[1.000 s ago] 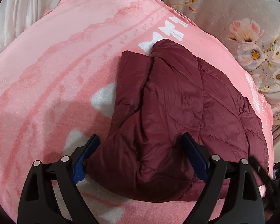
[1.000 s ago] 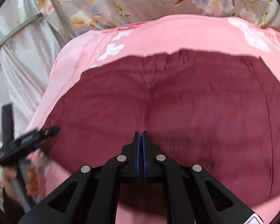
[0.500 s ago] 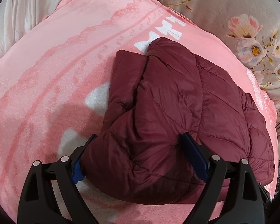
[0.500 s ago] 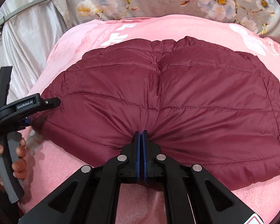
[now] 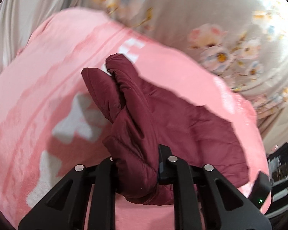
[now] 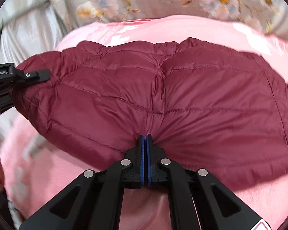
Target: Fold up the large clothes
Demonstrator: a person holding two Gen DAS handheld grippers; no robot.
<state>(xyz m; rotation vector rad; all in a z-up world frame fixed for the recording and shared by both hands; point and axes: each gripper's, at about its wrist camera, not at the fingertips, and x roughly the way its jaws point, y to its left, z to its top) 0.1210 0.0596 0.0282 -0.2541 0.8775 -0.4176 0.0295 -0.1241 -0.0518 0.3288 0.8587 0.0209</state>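
In the left wrist view, the left hand-held gripper (image 5: 137,167) has closed down on a thick bunch of the maroon quilted jacket (image 5: 163,115), its jaws squeezed against the padding between them. From that pinch the jacket runs forward and to the right across the pink blanket (image 5: 48,95), one folded end sticking up straight ahead of the fingers; the grey floral bedsheet (image 5: 220,19) lies beyond. In the right wrist view, the right hand-held gripper (image 6: 145,141) has its blue pads pressed together on the near hem of the jacket (image 6: 163,95), with fabric puckered into the pinch. Here the jacket spreads ahead of the fingers, its long axis crosswise, left to right. The left hand-held gripper (image 6: 36,74) grips the far-left end, so each hand holds its own side. My judgement: the next fold carries this near edge forward, away from both grippers.
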